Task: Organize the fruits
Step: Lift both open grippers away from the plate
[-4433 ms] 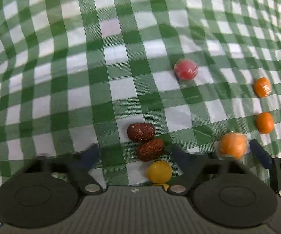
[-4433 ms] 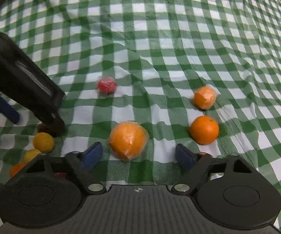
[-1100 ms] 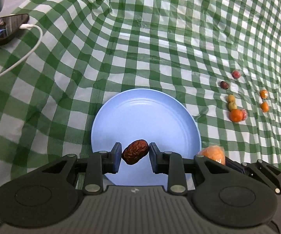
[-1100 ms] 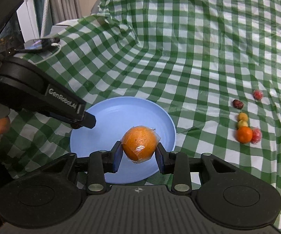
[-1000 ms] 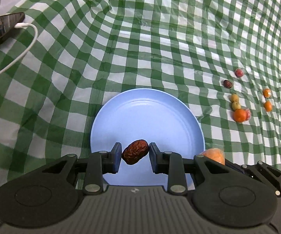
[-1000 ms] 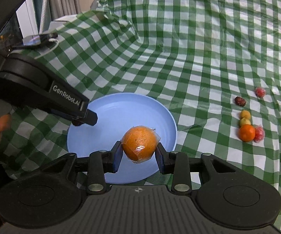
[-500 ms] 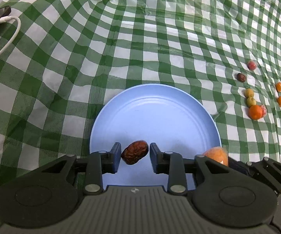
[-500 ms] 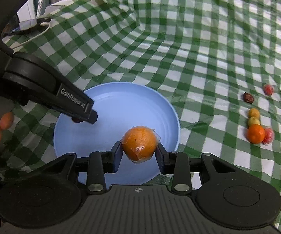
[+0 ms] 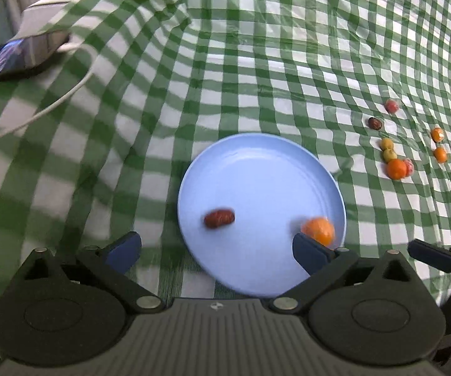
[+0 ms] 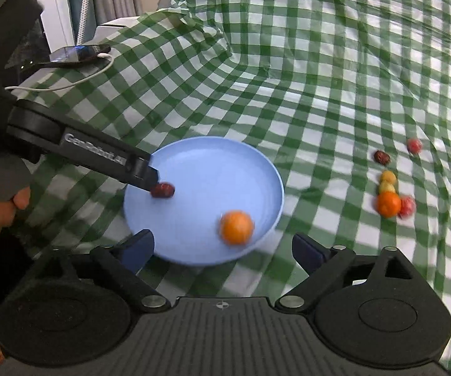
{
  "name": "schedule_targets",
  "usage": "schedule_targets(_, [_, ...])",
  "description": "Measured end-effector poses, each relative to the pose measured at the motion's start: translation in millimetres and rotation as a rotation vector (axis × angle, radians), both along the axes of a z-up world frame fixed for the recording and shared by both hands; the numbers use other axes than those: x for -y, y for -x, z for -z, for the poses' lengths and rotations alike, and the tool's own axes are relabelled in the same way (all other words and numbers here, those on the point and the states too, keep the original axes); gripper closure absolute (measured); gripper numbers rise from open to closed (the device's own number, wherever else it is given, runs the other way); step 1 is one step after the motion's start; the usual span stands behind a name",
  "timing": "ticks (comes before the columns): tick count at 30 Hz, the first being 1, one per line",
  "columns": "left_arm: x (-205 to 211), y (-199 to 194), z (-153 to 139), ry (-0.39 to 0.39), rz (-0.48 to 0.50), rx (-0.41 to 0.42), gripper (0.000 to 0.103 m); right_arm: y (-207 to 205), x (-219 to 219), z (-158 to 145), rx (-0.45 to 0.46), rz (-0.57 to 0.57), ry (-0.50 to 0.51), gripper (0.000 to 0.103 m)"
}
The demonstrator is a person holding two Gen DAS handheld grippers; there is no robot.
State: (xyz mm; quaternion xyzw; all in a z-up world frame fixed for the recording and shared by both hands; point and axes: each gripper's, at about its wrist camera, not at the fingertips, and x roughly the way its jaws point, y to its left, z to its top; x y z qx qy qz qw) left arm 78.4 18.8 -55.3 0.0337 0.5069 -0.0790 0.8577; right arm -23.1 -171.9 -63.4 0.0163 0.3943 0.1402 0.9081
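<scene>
A blue plate (image 9: 263,169) (image 10: 225,159) lies on the green checked cloth. On it lie a brown date (image 9: 219,218) (image 10: 162,190) and a wrapped orange (image 9: 318,231) (image 10: 236,227). My left gripper (image 9: 216,249) is open and empty above the plate's near edge. My right gripper (image 10: 223,249) is open and empty just behind the orange. The left gripper's finger (image 10: 137,169) shows over the plate's left side in the right wrist view.
Loose fruit lies to the right of the plate: a date (image 9: 375,123), a red fruit (image 9: 391,106), two yellow fruits (image 9: 387,148), an orange (image 9: 396,169) (image 10: 388,204) and two small oranges (image 9: 439,144). A phone (image 9: 15,58) (image 10: 78,53) with a white cable lies at far left.
Both grippers have opened. The date has dropped from the left gripper and the wrapped orange from the right gripper onto the blue plate. Both grippers have pulled back and up.
</scene>
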Motion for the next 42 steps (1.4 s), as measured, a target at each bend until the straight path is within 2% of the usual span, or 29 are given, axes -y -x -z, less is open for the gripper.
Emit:
schedule_targets(7, [-12,38,-17,0.011,-0.048,0.019,0.000,35,3,-21,0.057,0.037,-0.021,0.005])
schedule_targets(15, [-12,64,-35,0.029,-0.055,0.063,0.000,59,4,-38,0.132,0.029,-0.028,0.003])
schedule_targets(27, [-5,78,-49,0.028,-0.038,0.103,0.000,73,8,-46,0.174,0.039,-0.036,0.003])
schedule_targets(42, [-5,75,-47,0.007,-0.031,0.104,0.000,72,10,-43,0.161,0.046,-0.047,0.003])
